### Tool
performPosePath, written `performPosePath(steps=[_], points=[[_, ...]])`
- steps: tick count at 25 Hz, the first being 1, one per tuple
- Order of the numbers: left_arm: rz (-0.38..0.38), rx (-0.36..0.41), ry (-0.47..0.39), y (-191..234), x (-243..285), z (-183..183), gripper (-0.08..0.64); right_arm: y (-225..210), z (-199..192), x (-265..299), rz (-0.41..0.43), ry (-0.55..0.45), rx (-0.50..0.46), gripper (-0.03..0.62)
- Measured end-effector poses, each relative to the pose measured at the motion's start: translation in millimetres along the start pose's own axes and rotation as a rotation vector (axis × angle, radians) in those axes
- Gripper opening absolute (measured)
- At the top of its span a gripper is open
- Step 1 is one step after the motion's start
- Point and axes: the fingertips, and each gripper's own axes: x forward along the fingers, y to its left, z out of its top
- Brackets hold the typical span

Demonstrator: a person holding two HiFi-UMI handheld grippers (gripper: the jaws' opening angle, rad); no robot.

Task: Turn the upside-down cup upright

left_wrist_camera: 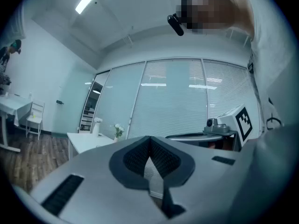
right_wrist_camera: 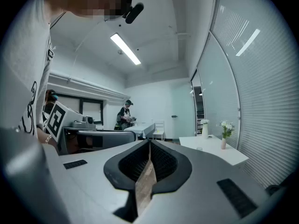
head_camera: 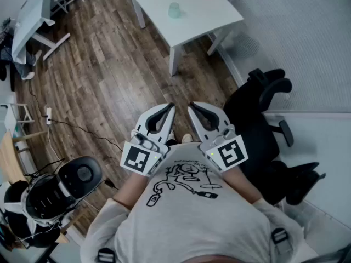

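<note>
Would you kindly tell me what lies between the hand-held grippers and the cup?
In the head view, only wooden floor, then the near edge of the white table, separates the left hand-held gripper and right hand-held gripper from the cup.

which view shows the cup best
The head view: the cup stands in full sight on the white table, seen from above. The right gripper view shows only a tiny speck there; in the left gripper view I cannot make it out.
</note>
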Motion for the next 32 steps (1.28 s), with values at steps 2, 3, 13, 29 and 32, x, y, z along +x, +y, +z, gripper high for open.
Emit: performPosePath(steps=[2,3,13,29,32], points=[[-0.003,-0.018,0.014,-0.7,-2.8,-3.8,0.003,2.0,0.2,0.0,-0.002,0.003,0.001,0.04],[-0.004,-0.023,0.019,-0.5,-3.9,-4.8,0.002,2.6,0.4,0.4,-0.004,0.004,0.004,0.04],[-0.024,-0.013,0.021,17.2,-14.1,-0.9,0.002,11.6,0.8,16.7,-0.029,-0.016,0.029,0.041],[-0.036,-0.013,0.026,35.6,-20.2,-2.4,0.003,19.5,-5.3,33.6,-0.037,0.015,0.039,0.041],[-0.023,-0.019,0.025,41.4,-15.2,-1.9,0.003,14.7,-4.5,38.6,-0.029,0.012,0.038,0.041]])
